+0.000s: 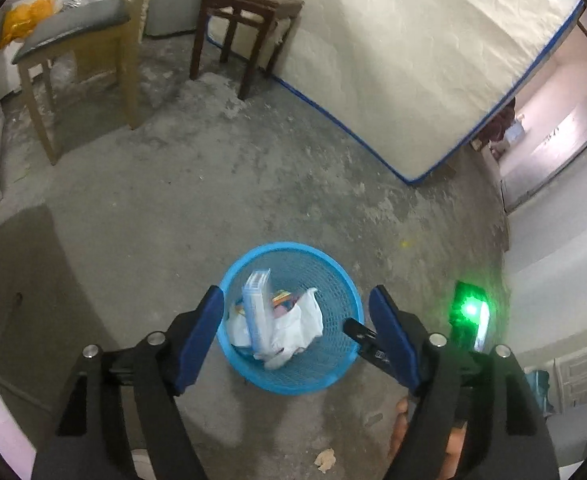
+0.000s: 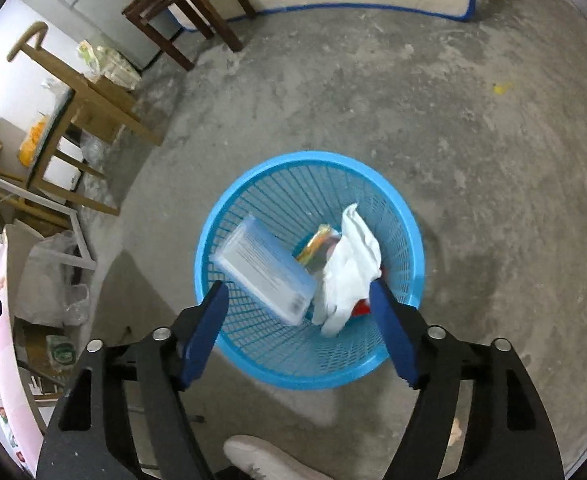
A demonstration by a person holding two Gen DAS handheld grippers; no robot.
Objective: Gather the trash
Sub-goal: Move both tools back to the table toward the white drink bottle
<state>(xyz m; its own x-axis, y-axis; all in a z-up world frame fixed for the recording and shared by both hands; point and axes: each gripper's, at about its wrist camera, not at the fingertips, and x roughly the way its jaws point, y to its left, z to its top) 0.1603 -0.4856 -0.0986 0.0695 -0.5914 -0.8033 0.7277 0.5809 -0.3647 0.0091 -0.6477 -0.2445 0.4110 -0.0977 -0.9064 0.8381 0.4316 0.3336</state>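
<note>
Both pairs of tongs are hovering over a blue mesh wastebasket [image 2: 309, 368] that is standing upright on the bare concrete floor [image 2: 473, 140]. The left tongs [image 1: 295, 336] are standing wide open with nothing between the blue pads, and the right tongs [image 2: 299, 332] are gaping just as wide, also gripping nothing.

Inside the basket, a pale blue flat plastic box [image 2: 265, 270] is lying tilted against the wall; in the right wrist view its long axis is running from upper left to lower right, and it looks slightly blurred. In the left wrist view the same box [image 1: 256, 312] is standing nearly on end. Beside it, touching it, a crumpled white plastic bag [image 2: 349, 272] is slumping, with a colourful wrapper [image 2: 319, 246] peeking out behind both.

A small crumpled scrap [image 1: 325, 460] is lying on the floor near the basket, outside it. A white shoe [image 2: 265, 458] is showing at the bottom edge. A dark wooden stool [image 1: 249, 32] and a mattress [image 1: 413, 60] are standing well apart.
</note>
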